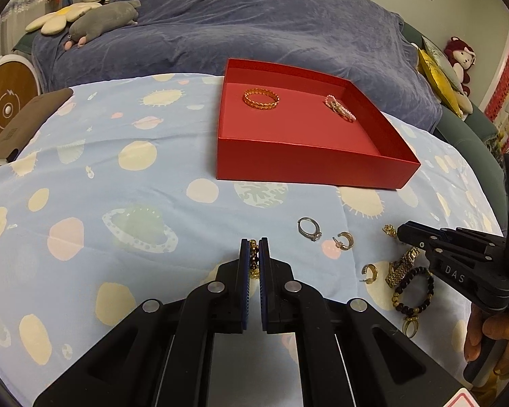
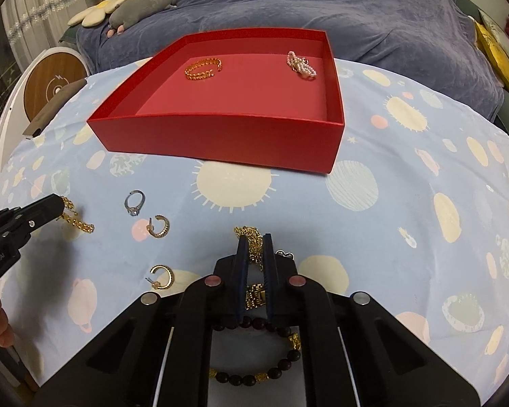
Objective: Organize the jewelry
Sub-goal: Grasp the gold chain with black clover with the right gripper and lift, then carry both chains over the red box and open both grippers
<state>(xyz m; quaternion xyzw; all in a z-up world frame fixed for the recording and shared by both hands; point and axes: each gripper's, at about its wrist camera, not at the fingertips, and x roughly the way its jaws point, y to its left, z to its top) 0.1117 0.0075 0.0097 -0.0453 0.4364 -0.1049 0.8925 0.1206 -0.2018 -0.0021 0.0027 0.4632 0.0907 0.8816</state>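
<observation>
On the planet-print sheet stands a red box point(image 1: 315, 169) point(image 2: 220, 135) holding a gold bangle point(image 1: 261, 99) point(image 2: 203, 69) and a pearl piece point(image 1: 339, 108) point(image 2: 300, 64). My left gripper point(image 1: 253, 242) point(image 2: 56, 205) is shut on a gold chain bracelet point(image 1: 253, 254) point(image 2: 76, 222) just above the sheet. To its right, my right gripper point(image 2: 254, 237) point(image 1: 402, 234) is shut on a gold chain necklace point(image 2: 251, 239) point(image 1: 388, 230). A silver ring point(image 1: 309, 229) point(image 2: 134, 202), two gold hoop earrings point(image 1: 345, 240) point(image 2: 159, 226), a gold watch band point(image 2: 255, 296) and a dark bead bracelet point(image 1: 414, 291) point(image 2: 254, 378) lie loose.
A dark flat case point(image 1: 27, 125) lies at the sheet's left edge beside a round wooden disc point(image 1: 6, 101). A blue blanket point(image 1: 254, 27) with plush toys rises behind the box. A person's hand point(image 1: 492, 335) grips the right handle. A gold ring point(image 1: 410, 325) lies near the beads.
</observation>
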